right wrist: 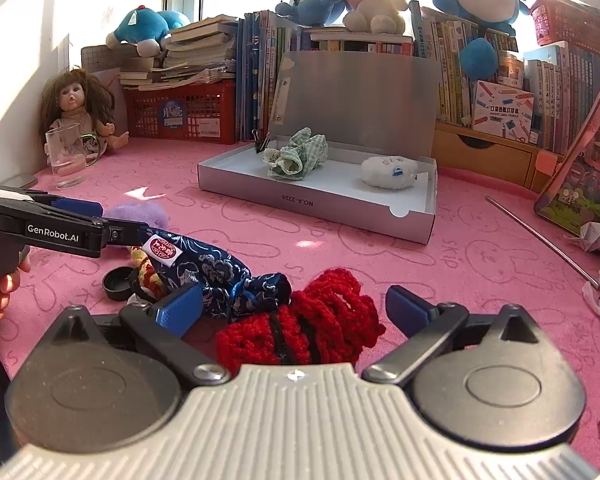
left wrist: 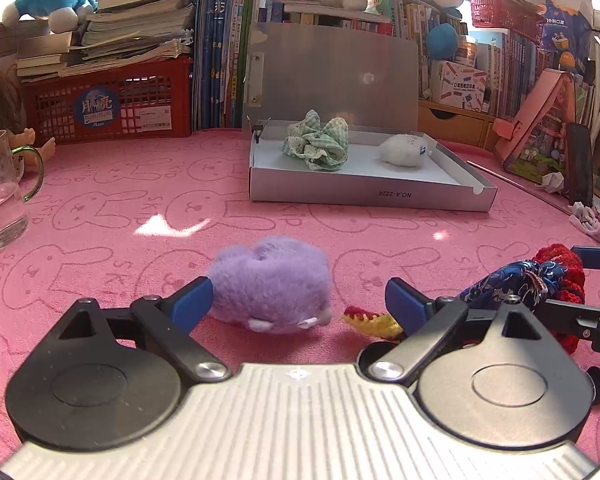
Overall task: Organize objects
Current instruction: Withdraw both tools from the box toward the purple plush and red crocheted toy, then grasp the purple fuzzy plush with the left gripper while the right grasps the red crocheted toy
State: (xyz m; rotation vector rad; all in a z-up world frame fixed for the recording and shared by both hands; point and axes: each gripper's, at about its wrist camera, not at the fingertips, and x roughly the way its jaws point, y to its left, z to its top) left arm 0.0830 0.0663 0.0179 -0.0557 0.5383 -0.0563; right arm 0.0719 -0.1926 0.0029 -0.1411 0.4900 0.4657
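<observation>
A pink bunny-print cloth (left wrist: 112, 200) covers the desk, with books and plush toys stacked behind. The purple plush (left wrist: 270, 282) lies on the cloth between the spread fingers of the left gripper (left wrist: 298, 300), its left flank touching the left finger while the right finger stands apart from it. The red knitted piece (right wrist: 300, 320) sits between the open fingers of the right gripper (right wrist: 294, 304), touching neither as far as I can tell. Just beside it lie a navy brocade pouch (right wrist: 216, 268) and a red-and-yellow knitted bit (left wrist: 370, 320). Well beyond, the silver box (right wrist: 316, 204) already holds 2 things: a green gingham scrunchie (right wrist: 298, 154) and a white plush (right wrist: 388, 172).

Risks, as I judge them: the right gripper's left finger lies against the pouch, so closing could snag it along with the red piece. The off-centre plush may squirm sideways under the left fingers. The 2 grippers work close together and could collide.
</observation>
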